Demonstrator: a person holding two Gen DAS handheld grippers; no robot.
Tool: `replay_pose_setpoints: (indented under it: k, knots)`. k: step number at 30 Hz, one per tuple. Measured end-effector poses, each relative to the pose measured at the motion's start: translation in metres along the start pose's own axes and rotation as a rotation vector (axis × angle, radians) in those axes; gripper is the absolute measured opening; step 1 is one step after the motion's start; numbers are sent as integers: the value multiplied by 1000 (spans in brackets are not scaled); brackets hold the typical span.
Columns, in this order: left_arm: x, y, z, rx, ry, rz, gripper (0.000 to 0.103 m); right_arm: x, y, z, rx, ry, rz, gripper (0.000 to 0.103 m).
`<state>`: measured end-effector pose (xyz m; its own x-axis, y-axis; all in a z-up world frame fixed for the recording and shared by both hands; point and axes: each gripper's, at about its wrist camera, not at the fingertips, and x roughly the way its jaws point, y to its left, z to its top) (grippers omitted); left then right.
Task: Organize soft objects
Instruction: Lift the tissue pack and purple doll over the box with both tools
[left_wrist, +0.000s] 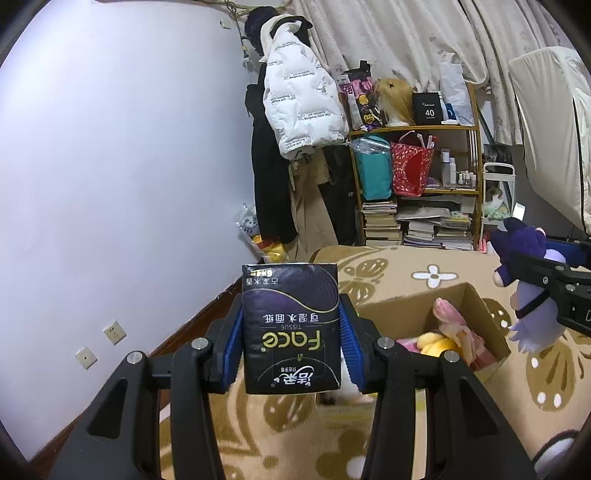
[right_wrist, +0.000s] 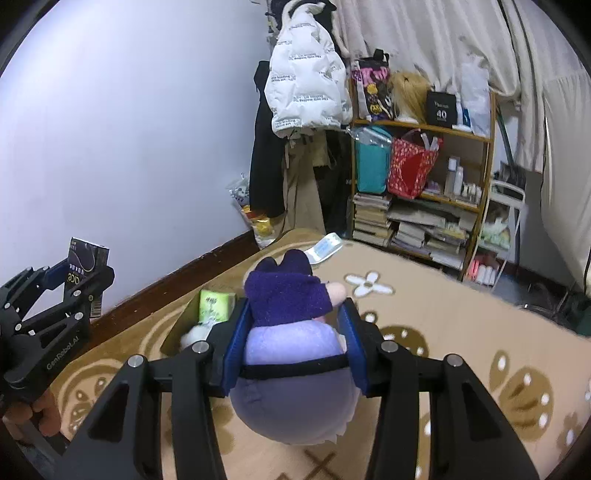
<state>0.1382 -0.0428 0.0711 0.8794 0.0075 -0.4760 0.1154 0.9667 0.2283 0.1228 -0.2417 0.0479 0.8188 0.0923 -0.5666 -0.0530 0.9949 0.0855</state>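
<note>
Carry step in hand: left gripper (left_wrist: 291, 328) jaws clamped on tissue pack (left_wrist: 291, 328), right gripper (right_wrist: 295, 350) jaws clamped on purple plush (right_wrist: 295, 354); cardboard box (left_wrist: 476, 314) ahead, between both; next move likely calls for lowering and release over box
</note>
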Motion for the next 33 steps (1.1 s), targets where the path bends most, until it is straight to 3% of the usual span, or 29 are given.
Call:
replay_pose_setpoints:
  k: [7, 17, 33]
  knots:
    - [31, -6, 9, -34, 45, -68, 45, 24, -4, 4, -17, 23, 6, 51]
    - [69, -32, -2, 22, 76, -51, 45, 58, -8, -10, 1, 57, 35, 51]
    - [115, -53, -28, 38, 173, -105, 46, 105, -22, -31, 58, 145, 60, 52]
